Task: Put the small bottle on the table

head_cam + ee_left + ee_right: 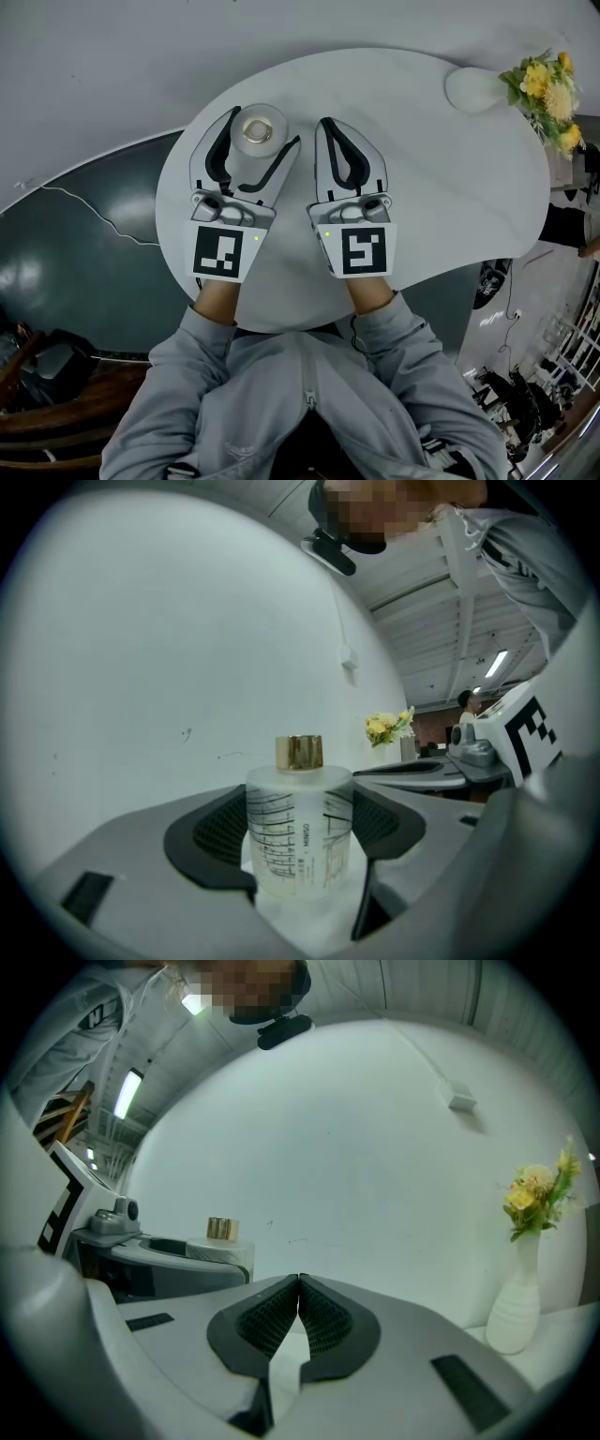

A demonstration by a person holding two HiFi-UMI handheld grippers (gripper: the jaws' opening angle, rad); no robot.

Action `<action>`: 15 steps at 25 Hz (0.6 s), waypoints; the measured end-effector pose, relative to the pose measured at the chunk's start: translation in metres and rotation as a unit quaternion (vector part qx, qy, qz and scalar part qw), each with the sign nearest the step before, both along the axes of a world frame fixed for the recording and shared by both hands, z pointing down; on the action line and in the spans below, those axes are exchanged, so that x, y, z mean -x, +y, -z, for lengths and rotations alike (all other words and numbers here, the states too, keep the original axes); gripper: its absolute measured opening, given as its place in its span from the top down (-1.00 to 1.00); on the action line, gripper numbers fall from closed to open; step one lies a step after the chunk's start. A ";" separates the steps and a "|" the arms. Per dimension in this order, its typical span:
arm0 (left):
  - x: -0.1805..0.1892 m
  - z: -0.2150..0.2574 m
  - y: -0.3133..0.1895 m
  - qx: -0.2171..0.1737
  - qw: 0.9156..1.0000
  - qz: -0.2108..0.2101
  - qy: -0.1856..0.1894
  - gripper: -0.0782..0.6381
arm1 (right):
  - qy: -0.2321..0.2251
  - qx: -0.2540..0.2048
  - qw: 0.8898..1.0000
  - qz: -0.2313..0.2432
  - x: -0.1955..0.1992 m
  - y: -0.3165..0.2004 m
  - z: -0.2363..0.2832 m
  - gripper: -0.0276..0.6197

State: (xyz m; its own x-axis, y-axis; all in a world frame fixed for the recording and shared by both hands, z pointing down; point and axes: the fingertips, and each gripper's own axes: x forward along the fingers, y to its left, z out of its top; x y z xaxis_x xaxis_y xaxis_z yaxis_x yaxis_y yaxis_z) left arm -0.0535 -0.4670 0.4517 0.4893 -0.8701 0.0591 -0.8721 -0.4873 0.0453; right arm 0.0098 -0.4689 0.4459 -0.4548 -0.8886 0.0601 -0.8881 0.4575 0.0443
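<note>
The small bottle, frosted glass with a gold cap, stands upright on the white round table at its far left. My left gripper is shut on the bottle, one pad against each side. In the left gripper view the bottle fills the gap between the black pads, and its base seems to rest on the table top. My right gripper lies on the table just right of the bottle, shut and holding nothing. In the right gripper view its pads meet, and the bottle shows at the left.
A white vase with yellow flowers stands at the table's far right edge; the vase also shows in the right gripper view. A white wall runs behind the table. Dark floor and a cable lie to the left.
</note>
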 end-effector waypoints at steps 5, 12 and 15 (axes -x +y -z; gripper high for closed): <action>-0.001 -0.017 -0.011 0.013 1.000 0.010 0.011 -0.14 | 0.002 0.006 1.000 -0.002 -0.005 -0.004 -0.015 0.83; -0.007 -0.043 -0.019 0.021 1.000 0.011 -0.009 -0.14 | 0.009 0.016 1.000 -0.005 -0.009 -0.010 -0.035 0.83; -0.011 -0.054 -0.019 0.030 0.999 0.009 -0.014 -0.14 | 0.013 0.024 1.000 -0.007 -0.011 -0.010 -0.046 0.83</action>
State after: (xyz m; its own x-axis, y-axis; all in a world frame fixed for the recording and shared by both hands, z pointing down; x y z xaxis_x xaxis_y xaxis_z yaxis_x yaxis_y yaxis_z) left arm -0.0424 -0.4864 0.5055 0.4711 -0.8733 0.1243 -0.8820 -0.4686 0.0499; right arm 0.0212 -0.4787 0.4915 -0.4404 -0.8904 0.1148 -0.8931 0.4476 0.0454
